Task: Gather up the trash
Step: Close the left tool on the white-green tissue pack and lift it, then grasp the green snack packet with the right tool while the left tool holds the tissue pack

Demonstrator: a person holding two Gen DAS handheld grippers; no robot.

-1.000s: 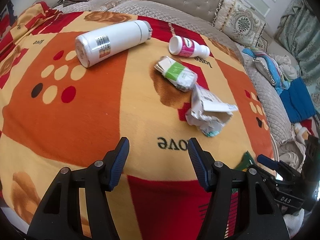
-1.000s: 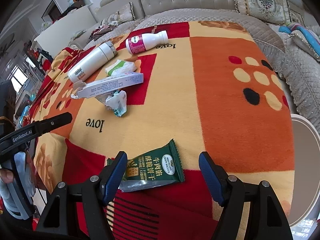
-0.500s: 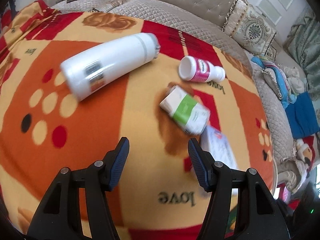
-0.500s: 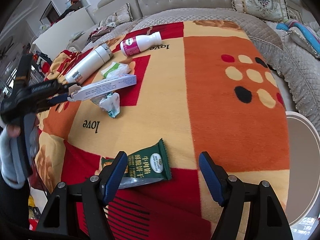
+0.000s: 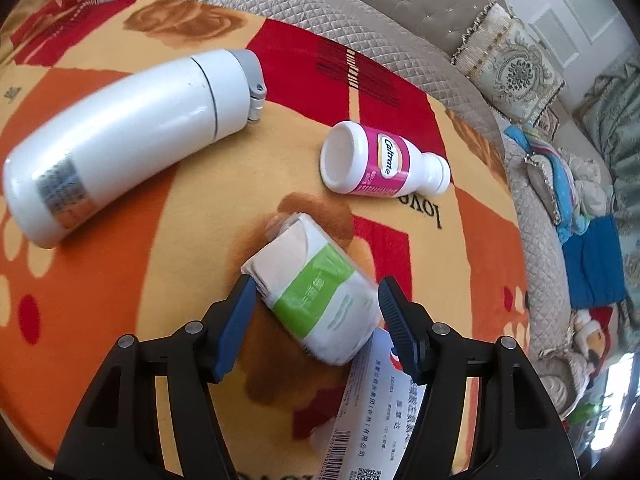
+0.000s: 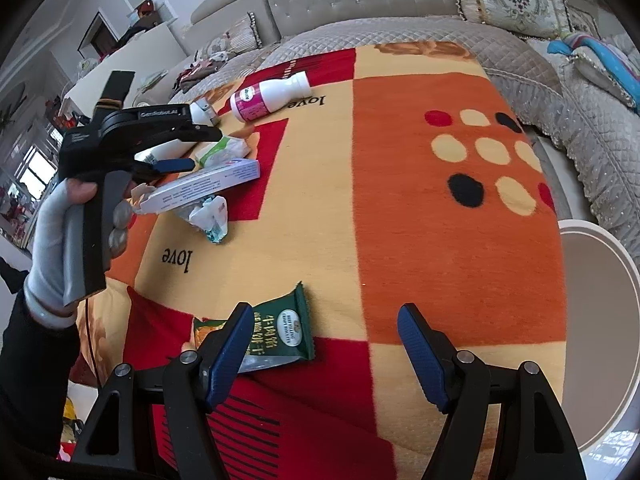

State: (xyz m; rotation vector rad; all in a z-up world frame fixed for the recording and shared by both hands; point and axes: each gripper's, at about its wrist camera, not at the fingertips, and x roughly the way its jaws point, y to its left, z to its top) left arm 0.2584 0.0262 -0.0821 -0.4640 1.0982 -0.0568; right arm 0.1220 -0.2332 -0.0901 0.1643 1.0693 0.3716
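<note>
Both my jaws spread, left gripper [image 5: 314,302] opening around the tissue pack [image 5: 316,292] mid-blanket [image 5: 180,248]: probably soft, light; grip its sides.

Green-banded white pack [image 5: 316,304] — orange-red blanket [image 5: 484,248]

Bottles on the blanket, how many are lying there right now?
2. The large white bottle lies on its side at the left; the small pink-labelled bottle lies on its side to its right, beyond the tissue pack. Others may be hidden.
</note>
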